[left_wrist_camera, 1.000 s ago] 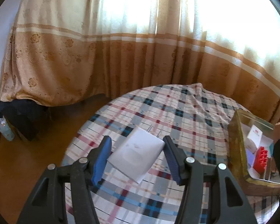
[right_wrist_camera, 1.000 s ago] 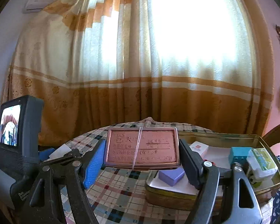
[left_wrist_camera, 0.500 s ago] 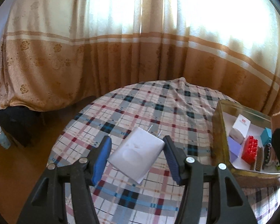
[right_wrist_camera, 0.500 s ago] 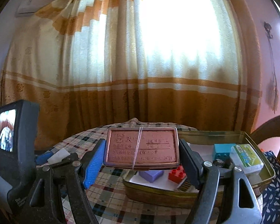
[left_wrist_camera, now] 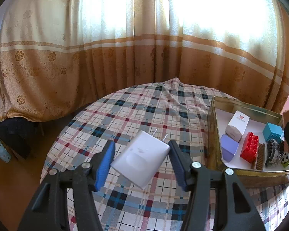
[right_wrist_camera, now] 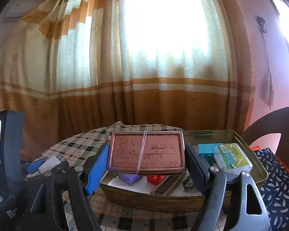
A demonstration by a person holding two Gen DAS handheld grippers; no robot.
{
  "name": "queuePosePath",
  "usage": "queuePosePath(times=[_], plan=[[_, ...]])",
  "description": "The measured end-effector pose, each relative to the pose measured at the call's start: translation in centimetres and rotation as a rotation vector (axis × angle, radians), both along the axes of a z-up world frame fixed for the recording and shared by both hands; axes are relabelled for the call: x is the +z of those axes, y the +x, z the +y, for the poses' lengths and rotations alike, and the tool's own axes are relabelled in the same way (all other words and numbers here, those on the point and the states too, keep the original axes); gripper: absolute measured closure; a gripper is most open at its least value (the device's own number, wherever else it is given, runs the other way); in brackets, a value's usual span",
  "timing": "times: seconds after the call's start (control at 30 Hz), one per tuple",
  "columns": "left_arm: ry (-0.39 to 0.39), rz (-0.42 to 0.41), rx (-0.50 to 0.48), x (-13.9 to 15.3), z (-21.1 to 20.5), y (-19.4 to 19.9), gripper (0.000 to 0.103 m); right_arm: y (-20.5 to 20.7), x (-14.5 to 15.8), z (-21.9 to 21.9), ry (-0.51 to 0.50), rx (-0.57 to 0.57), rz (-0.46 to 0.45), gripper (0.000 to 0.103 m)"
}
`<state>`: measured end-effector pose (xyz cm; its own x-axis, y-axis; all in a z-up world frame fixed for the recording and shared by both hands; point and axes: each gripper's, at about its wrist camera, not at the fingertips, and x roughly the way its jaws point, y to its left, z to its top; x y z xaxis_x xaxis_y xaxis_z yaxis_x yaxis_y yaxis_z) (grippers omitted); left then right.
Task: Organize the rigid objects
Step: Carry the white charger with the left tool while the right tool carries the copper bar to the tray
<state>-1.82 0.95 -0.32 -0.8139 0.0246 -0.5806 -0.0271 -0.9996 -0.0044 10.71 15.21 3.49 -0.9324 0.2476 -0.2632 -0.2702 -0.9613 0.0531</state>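
Now left claw (left_wrist_camera: 141, 158) grips one white charger (left_wrist_camera: 142, 158); right claw (right_wrist_camera: 146, 165) seemingly clamps one copper case (right_wrist_camera: 146, 152).

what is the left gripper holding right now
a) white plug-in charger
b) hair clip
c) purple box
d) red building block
a: the white charger sits clamped in the left gripper above the plaid tablecloth, prongs pointing away; the red block lies in the tin.

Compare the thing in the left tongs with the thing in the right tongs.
The white charger is plain plastic with two metal prongs; the reddish tin case is embossed with characters and bound by a rubber band. The charger sits askew in the left tongs; the case sits square in the right tongs. Both are gripped, flat and rectangular.
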Motion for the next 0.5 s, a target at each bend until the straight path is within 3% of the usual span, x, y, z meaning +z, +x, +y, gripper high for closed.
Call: queuePosePath(times=[0.5], plan=[[0.000, -0.003, -0.028, 0.1, 1.1, 0.2, 0.046, 0.9, 0.1, 1.9, -0.012, -0.053, -0.004, 0.025]])
